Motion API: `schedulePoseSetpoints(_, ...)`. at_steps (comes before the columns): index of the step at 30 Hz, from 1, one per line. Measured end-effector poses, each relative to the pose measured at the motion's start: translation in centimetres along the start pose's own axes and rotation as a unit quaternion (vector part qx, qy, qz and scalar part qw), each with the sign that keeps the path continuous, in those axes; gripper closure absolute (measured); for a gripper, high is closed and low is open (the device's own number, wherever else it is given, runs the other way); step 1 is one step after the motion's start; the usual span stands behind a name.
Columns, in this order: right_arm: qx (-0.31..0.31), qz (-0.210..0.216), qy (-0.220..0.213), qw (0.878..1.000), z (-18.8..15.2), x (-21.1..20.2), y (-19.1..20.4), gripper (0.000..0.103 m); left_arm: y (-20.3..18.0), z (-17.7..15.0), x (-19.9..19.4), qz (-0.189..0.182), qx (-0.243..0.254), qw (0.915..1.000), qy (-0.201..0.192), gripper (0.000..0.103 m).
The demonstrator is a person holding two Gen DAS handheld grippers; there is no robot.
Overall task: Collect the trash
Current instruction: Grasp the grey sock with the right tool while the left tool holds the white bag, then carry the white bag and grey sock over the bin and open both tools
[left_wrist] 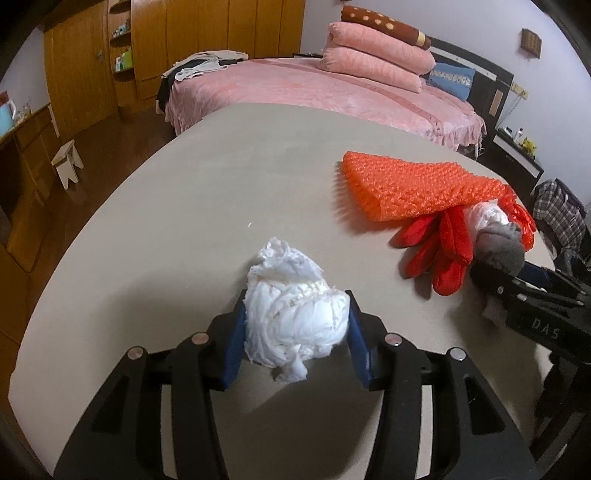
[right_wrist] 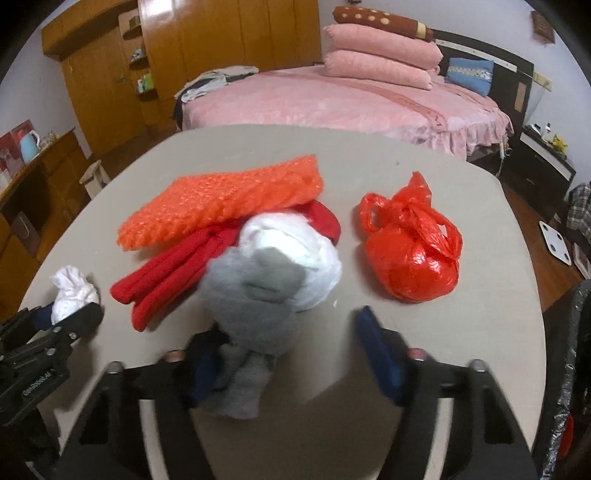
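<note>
Left gripper [left_wrist: 295, 325] clenched on a crumpled white tissue wad [left_wrist: 295, 314], both blue pads [left_wrist: 234, 347] pressed into its sides, the wad low over the beige table [left_wrist: 207, 199]. Right gripper [right_wrist: 291, 350] blurred, with a grey fuzzy cloth [right_wrist: 255, 306] between its blue pads [right_wrist: 380, 354]; the left pad against the cloth, the right pad apart from it with bare table showing in the gap, so probably not yet pinched, though too smeared to be sure. Just beyond the grey cloth, touching it, a white fluffy ball [right_wrist: 295, 251]. Underneath and to the left, red fabric [right_wrist: 166, 284] spread in finger-like folds. Farther back, overlapping the red fabric, an orange bubble-wrap sheet [right_wrist: 221, 199] lying flat. Right of that cluster and apart from it, a knotted red plastic bag [right_wrist: 410, 254] sitting upright on the table. At the far left edge of the right wrist view, the tissue wad again in the other gripper's grip. Beyond the table, a round bed with a pink cover [right_wrist: 332, 103], stacked pink pillows [right_wrist: 380, 55] topped by a brown spotted bolster [right_wrist: 380, 22], and a wooden wardrobe [right_wrist: 207, 48] along the wall.
</note>
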State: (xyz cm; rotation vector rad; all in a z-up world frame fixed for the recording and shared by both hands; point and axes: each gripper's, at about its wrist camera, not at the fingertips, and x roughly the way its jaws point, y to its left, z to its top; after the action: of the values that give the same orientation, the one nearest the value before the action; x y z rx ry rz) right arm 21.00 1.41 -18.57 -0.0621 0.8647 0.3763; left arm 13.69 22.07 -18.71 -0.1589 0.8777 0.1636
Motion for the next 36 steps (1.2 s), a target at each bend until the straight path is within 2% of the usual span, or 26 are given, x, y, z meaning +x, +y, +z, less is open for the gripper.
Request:
schedulePoseSetpoints(2, -0.011, 0.016, -0.002, 1.0, -0.2, -0.2, 0.4, 0.069, -0.1, 0.0, 0.0, 0.003, 0.003, 1.0, 0.0, 0.056)
schedulePoseSetpoints(3, -0.015, 0.018, -0.002, 1.0, -0.5, -0.4, 0.6, 0.071, -0.1, 0.0, 0.0, 0.002, 0.002, 1.0, 0.0, 0.056)
schedulePoseSetpoints(14, -0.001, 0.046, 0.001, 0.999, -3.8, -3.0, -0.6, 0.071, -0.2, 0.0, -0.1, 0.005, 0.004, 1.0, 0.0, 0.055)
schedulePoseSetpoints(22, -0.01, 0.028, 0.006, 1.0, -4.2, -2.9, -0.4, 0.071, -0.7, 0.0, -0.1, 0.017, 0.014, 0.9998, 0.002, 0.055)
schedulePoseSetpoints(26, -0.005, 0.033, 0.005, 0.999, -4.2, -3.1, -0.4, 0.072, -0.6, 0.1, -0.3, 0.013, 0.01, 0.9999, -0.001, 0.056)
schedulePoseSetpoints(31, 0.012, 0.049, -0.033, 0.998, -3.1, -6.4, -1.5, 0.072, -1.2, -0.1, -2.8, -0.007, -0.006, 0.9997, -0.024, 0.057)
schedulePoseSetpoints(36, 0.013, 0.063, -0.076, 0.995, -1.6, -10.8, -2.3, 0.072, -5.1, 0.1, -7.6, -0.028, 0.035, 0.9967, -0.068, 0.057)
